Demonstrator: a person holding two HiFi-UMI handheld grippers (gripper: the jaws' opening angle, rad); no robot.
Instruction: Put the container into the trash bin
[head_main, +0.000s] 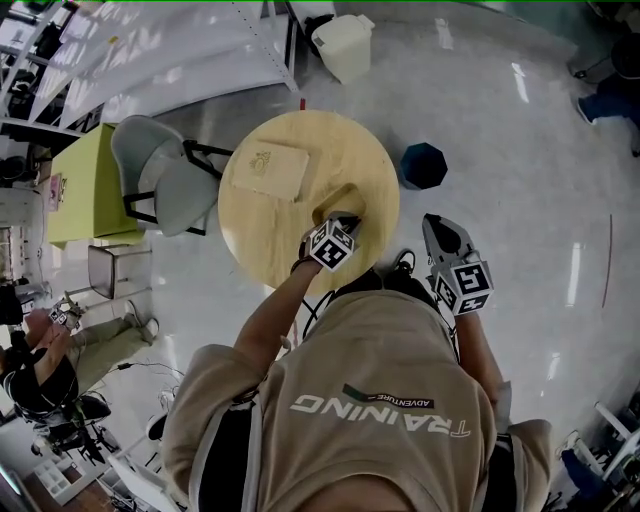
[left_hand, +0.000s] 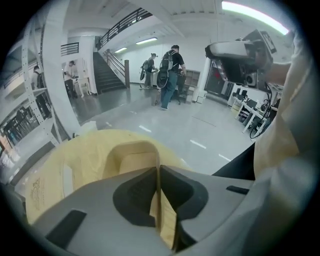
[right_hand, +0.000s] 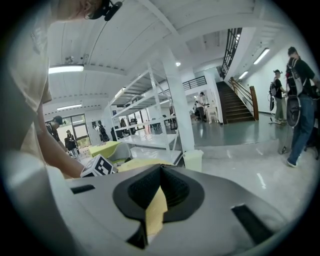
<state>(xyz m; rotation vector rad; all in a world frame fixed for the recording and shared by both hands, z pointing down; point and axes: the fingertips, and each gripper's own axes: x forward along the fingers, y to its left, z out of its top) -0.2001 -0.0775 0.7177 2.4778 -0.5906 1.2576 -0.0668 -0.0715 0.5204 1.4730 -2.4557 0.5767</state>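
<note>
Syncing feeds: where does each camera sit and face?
Head view: on the head, looking down at the table; shoulders, left gripper, right gripper show.
Left gripper view: on that gripper, along jaws shut on the container wall; sleeve at right.
Right gripper view: on that gripper, over shut jaws towards the table; arm at left.
Shared: head and left gripper views show the container.

A glossy grey floor (head_main: 500, 150), white shelving (head_main: 150, 50), a staircase (left_hand: 107, 75).
</note>
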